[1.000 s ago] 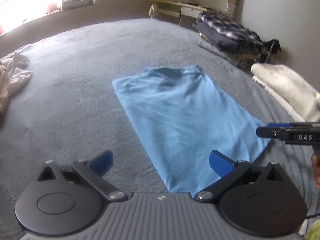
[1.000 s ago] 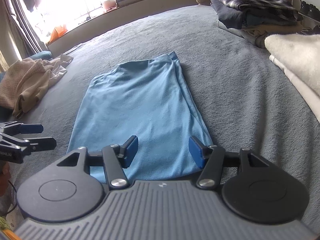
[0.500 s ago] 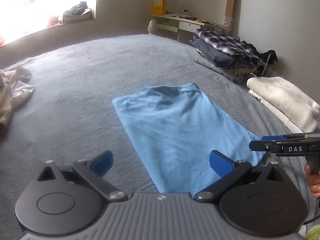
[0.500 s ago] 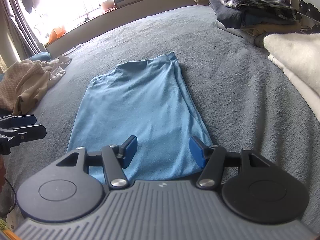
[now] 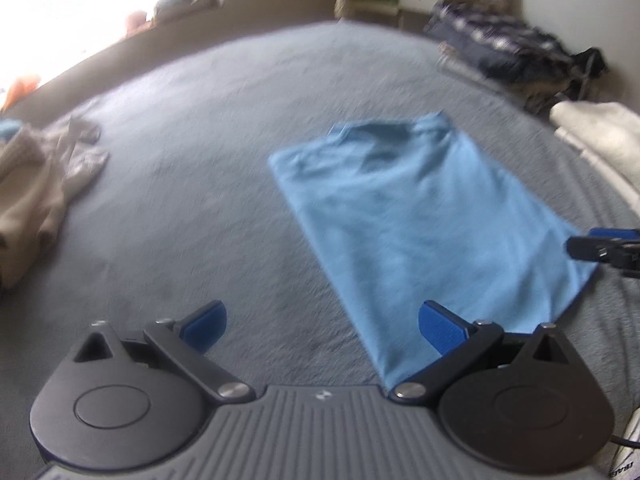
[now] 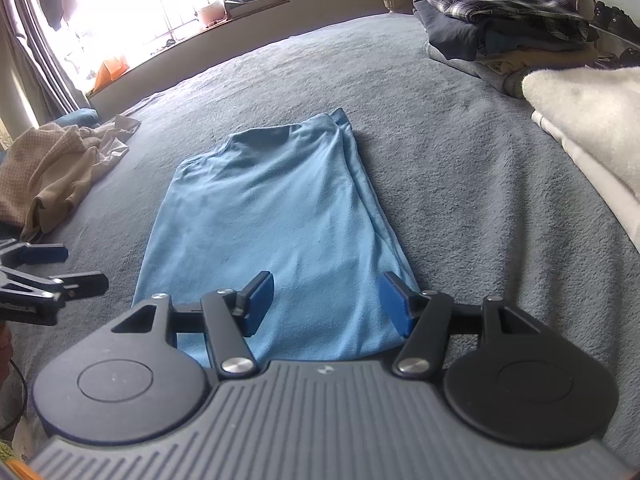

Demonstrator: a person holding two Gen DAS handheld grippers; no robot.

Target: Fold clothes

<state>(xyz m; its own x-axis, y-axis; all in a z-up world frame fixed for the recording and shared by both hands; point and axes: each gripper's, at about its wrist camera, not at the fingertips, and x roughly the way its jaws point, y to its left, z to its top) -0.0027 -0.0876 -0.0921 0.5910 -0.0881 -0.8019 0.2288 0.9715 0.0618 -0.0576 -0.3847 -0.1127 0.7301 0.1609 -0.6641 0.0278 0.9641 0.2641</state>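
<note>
Blue shirt (image 6: 276,216) flat ahead, both jaws wide, left view blurred, seemingly untouched.

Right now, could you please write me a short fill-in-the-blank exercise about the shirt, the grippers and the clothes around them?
1. The shirt lying flat on the grey blanket is light ____.
2. Both the left gripper and the right gripper have their jaws ____.
3. On top of the folded pile lies a shirt with a ____ pattern.
4. The crumpled beige clothes lie to the shirt's ____ in the right wrist view.

Missing words: blue; open; plaid; left
</note>
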